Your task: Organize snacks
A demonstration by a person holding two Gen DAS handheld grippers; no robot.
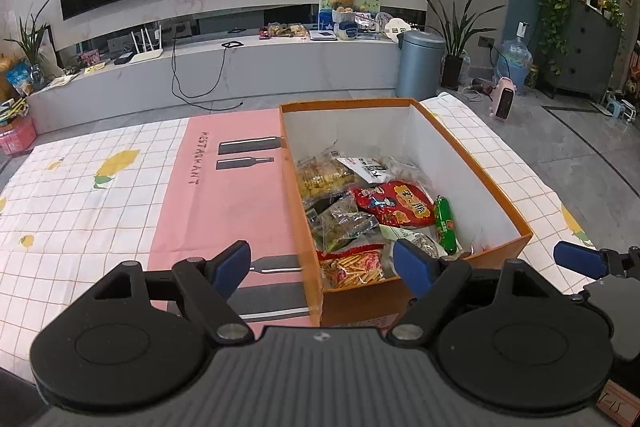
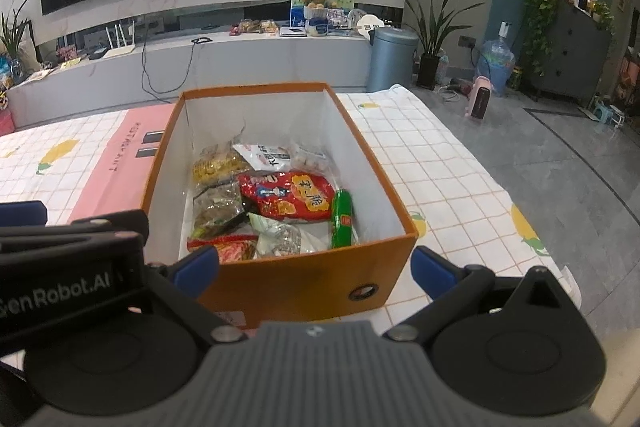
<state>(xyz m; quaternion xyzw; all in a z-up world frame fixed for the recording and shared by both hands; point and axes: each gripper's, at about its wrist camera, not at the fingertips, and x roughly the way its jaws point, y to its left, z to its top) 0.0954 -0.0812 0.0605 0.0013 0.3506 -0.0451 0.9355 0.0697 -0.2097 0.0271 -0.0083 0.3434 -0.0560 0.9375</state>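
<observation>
The orange box [image 2: 304, 287] stands open-topped on the table [image 1: 80, 211], its tall walls barring any sideways reach, so the way in is from above. Snack packets [image 2: 288, 199] cover its floor, leaving bare room only along the right wall. The tablecloth left of the box, toward the table's left edge, lies free.

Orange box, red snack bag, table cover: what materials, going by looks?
Orange box: looks like cardboard, matte orange outside, white inside; thin, straight, sharply folded walls.
Red snack bag: likely plastic film, glossy; it crinkles and catches glare.
Table cover: soft printed sheet, fabric or vinyl, hard to tell; it drapes and wrinkles at the edge.
</observation>
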